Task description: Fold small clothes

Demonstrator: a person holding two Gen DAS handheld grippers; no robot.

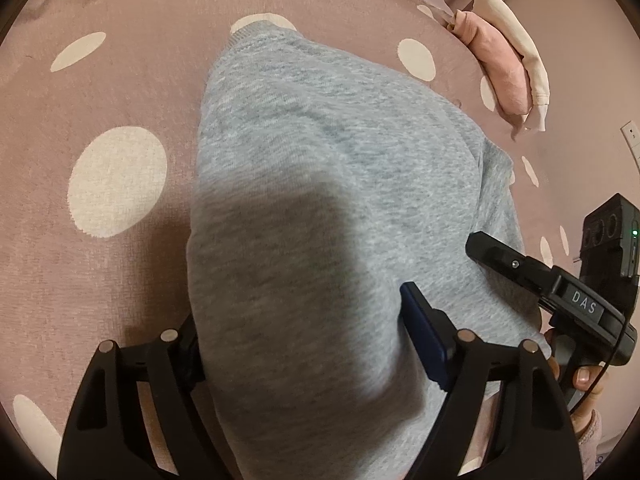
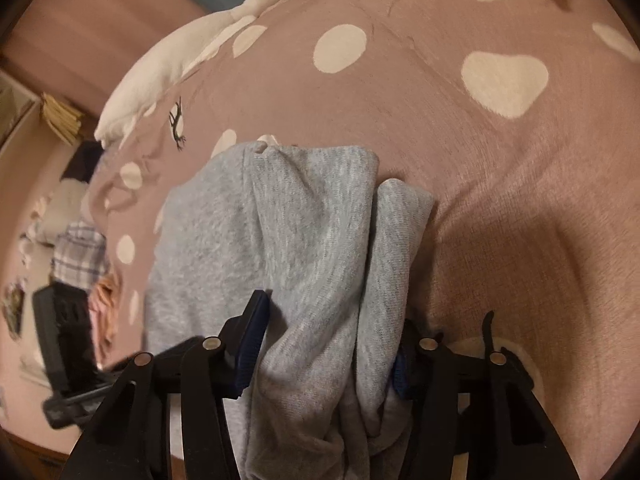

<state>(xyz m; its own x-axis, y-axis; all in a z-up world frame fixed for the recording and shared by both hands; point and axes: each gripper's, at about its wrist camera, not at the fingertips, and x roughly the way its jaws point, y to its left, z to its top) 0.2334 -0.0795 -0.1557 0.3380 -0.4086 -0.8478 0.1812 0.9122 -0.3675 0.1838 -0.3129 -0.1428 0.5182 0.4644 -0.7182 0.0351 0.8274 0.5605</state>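
A grey knit garment (image 1: 320, 184) lies on a pink bedspread with white dots (image 1: 120, 92). My left gripper (image 1: 304, 344) has the garment's near edge between its fingers, one blue pad (image 1: 424, 336) showing and the other finger hidden under cloth. My right gripper (image 2: 324, 344) holds a bunched fold of the same grey garment (image 2: 304, 240) between its blue pads (image 2: 252, 336). The right gripper also shows in the left wrist view (image 1: 532, 276) at the garment's right edge.
Folded pink and cream clothes (image 1: 512, 68) are stacked at the far right edge of the bed. A white goose plush (image 2: 192, 44) lies along the bed's far left. A person in a plaid shirt (image 2: 78, 256) stands beyond the bed.
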